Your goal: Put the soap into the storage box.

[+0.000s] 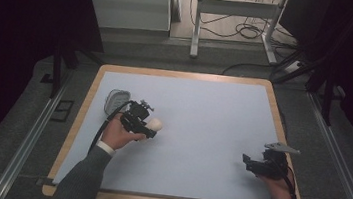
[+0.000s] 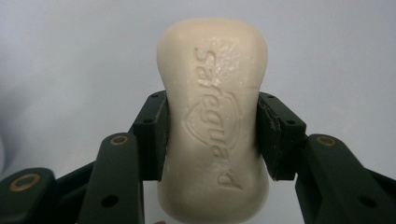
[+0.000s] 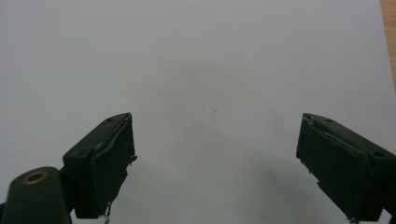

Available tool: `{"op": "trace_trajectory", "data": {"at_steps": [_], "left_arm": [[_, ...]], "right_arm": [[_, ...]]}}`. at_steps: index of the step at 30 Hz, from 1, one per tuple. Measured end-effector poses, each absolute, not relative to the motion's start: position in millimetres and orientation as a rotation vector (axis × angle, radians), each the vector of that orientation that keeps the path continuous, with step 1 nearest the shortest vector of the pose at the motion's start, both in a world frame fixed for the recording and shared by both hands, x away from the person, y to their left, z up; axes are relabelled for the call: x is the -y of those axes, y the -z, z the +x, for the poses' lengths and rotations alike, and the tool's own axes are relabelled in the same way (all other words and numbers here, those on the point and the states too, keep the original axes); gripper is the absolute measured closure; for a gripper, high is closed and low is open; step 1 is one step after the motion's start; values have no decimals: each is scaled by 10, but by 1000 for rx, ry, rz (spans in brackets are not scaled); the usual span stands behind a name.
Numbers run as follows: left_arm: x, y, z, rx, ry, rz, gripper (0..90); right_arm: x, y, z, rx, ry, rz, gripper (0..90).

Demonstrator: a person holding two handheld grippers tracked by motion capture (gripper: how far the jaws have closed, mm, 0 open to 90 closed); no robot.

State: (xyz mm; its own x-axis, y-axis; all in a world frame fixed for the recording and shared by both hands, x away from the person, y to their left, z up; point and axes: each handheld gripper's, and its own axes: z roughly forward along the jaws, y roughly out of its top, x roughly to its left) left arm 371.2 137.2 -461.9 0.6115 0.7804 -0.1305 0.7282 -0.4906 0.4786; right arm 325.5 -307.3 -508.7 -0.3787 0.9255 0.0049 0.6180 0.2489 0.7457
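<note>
The left hand-held gripper (image 2: 212, 140) pinches a soap bar (image 2: 215, 116) above the worktop (image 1: 203, 107), beside what may be a soap dish (image 1: 116, 100); the right hand-held gripper (image 3: 215, 163) rests spread, holding nothing

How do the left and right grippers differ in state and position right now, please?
The left gripper is shut on a cream soap bar; the right gripper is open with nothing between its jaws. In the high view the left gripper is beside a soap dish; the right gripper is at the mat's right edge. Both have black jaws.
</note>
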Motion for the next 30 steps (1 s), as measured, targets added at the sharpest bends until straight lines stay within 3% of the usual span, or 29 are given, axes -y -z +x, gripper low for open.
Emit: {"op": "trace_trajectory", "data": {"at_steps": [30], "left_arm": [[-1762,4504,3991,-1329,-181,2275,495]], "right_arm": [[3063,5082,3252,-2096,-943,1401,115]]}}
